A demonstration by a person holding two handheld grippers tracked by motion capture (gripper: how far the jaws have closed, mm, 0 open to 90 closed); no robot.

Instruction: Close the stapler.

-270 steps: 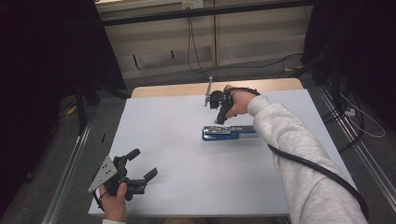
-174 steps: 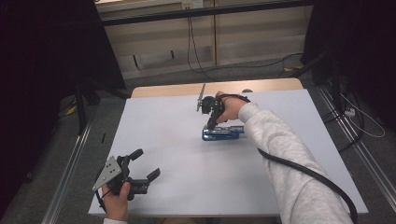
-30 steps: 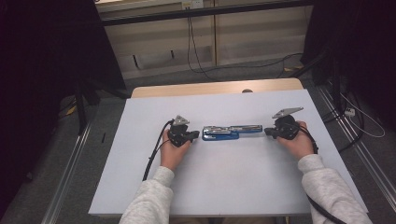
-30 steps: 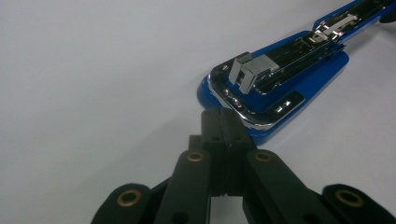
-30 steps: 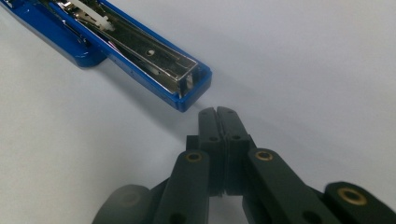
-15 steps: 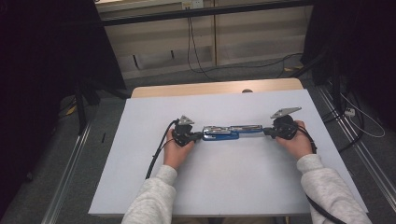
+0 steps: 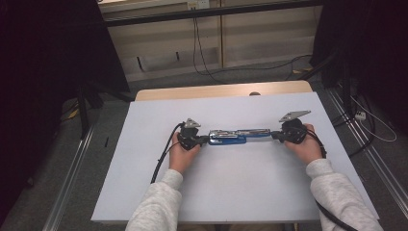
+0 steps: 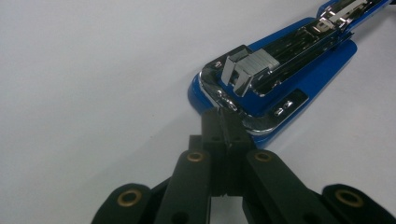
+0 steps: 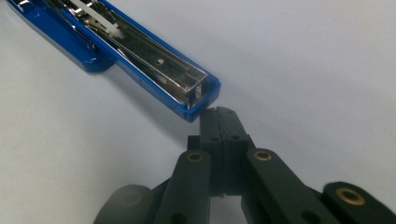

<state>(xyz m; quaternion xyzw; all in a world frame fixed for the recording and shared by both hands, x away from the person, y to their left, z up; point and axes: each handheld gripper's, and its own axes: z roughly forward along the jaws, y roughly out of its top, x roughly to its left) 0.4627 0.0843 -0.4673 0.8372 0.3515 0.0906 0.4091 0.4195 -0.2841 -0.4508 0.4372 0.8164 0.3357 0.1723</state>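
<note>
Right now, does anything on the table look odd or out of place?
Yes: the blue stapler lies swung fully open and flat, its metal staple channel exposed. The left gripper and right gripper, jaws closed, press one at each end. Nothing looks broken or spilled.
</note>
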